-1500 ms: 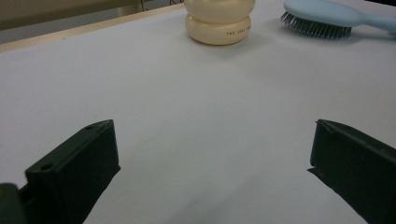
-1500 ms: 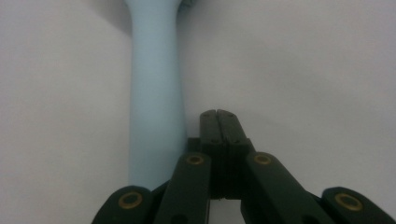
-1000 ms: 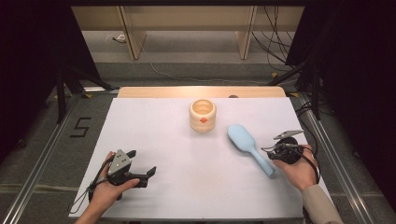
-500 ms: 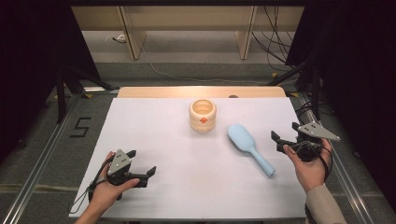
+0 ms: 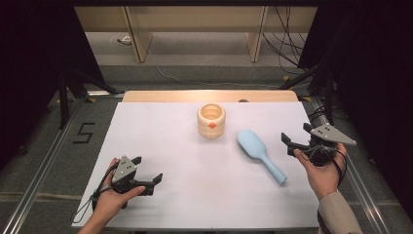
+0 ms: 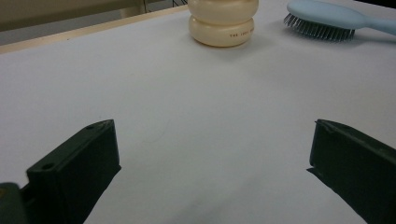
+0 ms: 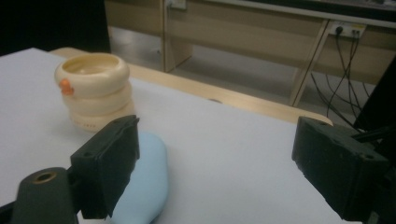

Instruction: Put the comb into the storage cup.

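Note:
A light blue hairbrush (image 5: 258, 153) lies bristles down on the white table (image 5: 195, 200), right of centre, handle toward the front right. A cream ring-shaped pot (image 5: 211, 119) with an orange dot stands behind it. My right gripper (image 5: 295, 132) hovers above the table, right of the brush and apart from it. Its jaws have just been opening and stand open with nothing between them. In the right gripper view (image 7: 217, 123) the brush head (image 7: 144, 182) lies past the left jaw, the pot (image 7: 93, 88) beyond. My left gripper (image 5: 148, 169) rests open at the front left, facing pot (image 6: 223, 23) and brush (image 6: 322, 18).
A wooden strip (image 5: 209, 95) runs along the table's far edge. Beyond it are floor, cables (image 5: 287, 29) and wooden furniture legs (image 5: 136, 34). Dark stands flank the table on both sides.
My right gripper has let go of the brush handle, opened, and lifted up and to the right. The brush stays flat on the table. The left hand has not moved.

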